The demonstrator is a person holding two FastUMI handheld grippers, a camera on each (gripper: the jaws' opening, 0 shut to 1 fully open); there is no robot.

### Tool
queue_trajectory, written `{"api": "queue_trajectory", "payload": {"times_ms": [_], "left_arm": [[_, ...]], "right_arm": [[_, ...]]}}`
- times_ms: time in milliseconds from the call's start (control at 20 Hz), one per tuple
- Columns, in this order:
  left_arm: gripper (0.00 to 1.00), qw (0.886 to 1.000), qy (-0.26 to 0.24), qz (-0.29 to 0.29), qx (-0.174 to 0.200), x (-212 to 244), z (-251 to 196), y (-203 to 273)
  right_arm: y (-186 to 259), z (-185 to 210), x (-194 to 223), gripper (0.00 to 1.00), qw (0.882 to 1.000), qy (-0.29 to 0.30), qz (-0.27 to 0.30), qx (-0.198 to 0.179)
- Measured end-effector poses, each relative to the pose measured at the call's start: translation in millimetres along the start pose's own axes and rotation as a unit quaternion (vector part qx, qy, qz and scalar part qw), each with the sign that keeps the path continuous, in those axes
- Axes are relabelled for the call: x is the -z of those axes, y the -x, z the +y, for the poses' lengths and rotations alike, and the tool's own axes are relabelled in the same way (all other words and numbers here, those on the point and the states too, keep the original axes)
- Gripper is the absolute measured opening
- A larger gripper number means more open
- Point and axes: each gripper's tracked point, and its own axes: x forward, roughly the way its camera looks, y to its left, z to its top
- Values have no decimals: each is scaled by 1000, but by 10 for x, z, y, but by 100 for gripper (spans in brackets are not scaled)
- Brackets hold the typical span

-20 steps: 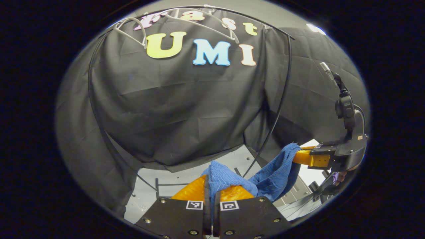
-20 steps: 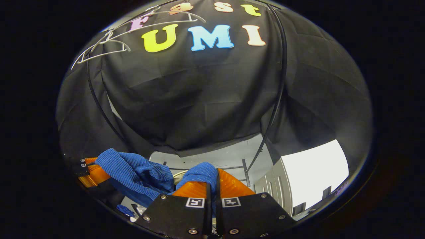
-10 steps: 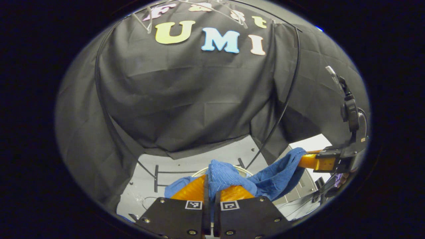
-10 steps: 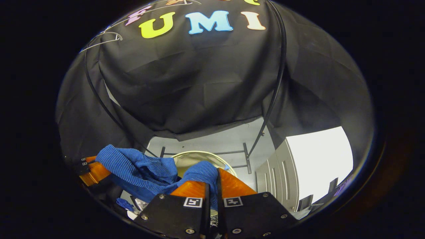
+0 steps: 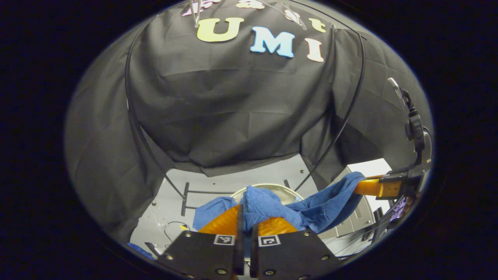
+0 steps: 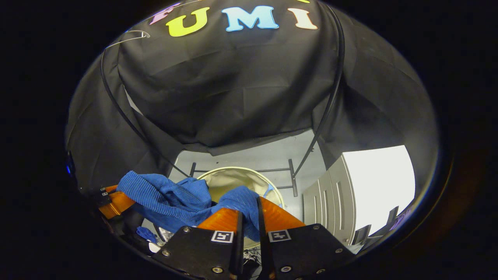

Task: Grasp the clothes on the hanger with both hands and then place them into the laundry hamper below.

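Carrying step, by the look of it: blue ribbed garment [image 5: 311, 206] already off the white hanger [image 6: 128, 37], slung between the two tools above the laundry hamper [image 6: 233, 181].

Left tool [image 5: 245, 212] clamped tight, fingers nearly together, a bunched fold of the blue knit pinched between them and bulging up over the tips. Right tool [image 6: 249, 212] likewise closed down on another bunch of the same cloth, fabric mounded over the finger ends. In the left gripper view, right tool also visible off to the side [image 5: 375, 187], one end of the garment draped from it; in the right gripper view, left tool off to the side [image 6: 116, 202] with the other end.

Garment: deep blue, fine ribbed knit, soft and limp, sagging in a shallow swag between the two grips, crumpled rather than spread. A loose flap hanging down toward the hamper rim.

Hamper: round, pale cream lining, open mouth, standing on the grey floor [image 6: 249, 159] directly beneath the cloth, in front of the rack's black base bars [image 6: 291, 177]. Hanger high above the hamper, bare.

Next move, as a judgement: lowering both tools together until the swag sits inside the hamper mouth, then opening both. Risk of a trailing end catching on the hamper rim or falling outside if one side lets go early.
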Motion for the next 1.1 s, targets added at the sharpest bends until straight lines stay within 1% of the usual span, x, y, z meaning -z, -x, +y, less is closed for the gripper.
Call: {"api": "queue_trajectory", "payload": {"times_ms": [50, 100, 150, 200, 300, 350, 400, 450, 550, 600, 800, 950, 1100], "left_arm": [[2, 1000, 3, 5, 1, 21, 15, -15], [8, 1000, 7, 11, 1, 59, 26, -23], [8, 1000, 9, 20, -2, 124, 51, -23], [11, 999, 9, 35, 4, 223, 43, -13], [45, 998, 2, 55, 7, 408, 59, 58], [62, 998, -3, 62, 3, 480, 99, 61], [79, 998, -6, 63, -7, 503, 162, 95], [96, 998, -6, 58, -8, 466, 190, 154], [97, 999, -2, 49, -14, 370, 242, 310], [97, 999, 1, 39, -21, 295, 299, 438], [97, 999, 9, 2, -43, -64, 386, 846], [97, 997, -2, -41, -59, -477, 286, 1192], [96, 992, -31, -94, -76, -974, 27, 1563]], "right_arm": [[10, 18, 25, 19, 1000, 1, 6, -1], [11, 21, 40, 21, 1000, 2, 10, 0], [46, 42, 38, 33, 1000, 1, 12, -6], [50, 81, 20, 36, 1000, -3, 10, -16], [131, 111, -29, 77, 1000, -4, 8, -23], [185, 79, -67, 98, 1000, 0, 3, -17], [276, 47, -115, 94, 1000, 5, -4, -13], [344, 17, -146, 93, 1000, 9, -9, -8], [501, -60, -196, 92, 1000, 16, -22, 3], [570, -100, -220, 96, 999, 17, -29, 7], [933, -243, -449, 96, 997, 21, -65, 18], [1278, -396, -749, 96, 992, 23, -120, 28], [1653, -608, -1104, 96, 982, 18, -184, 40]]}}
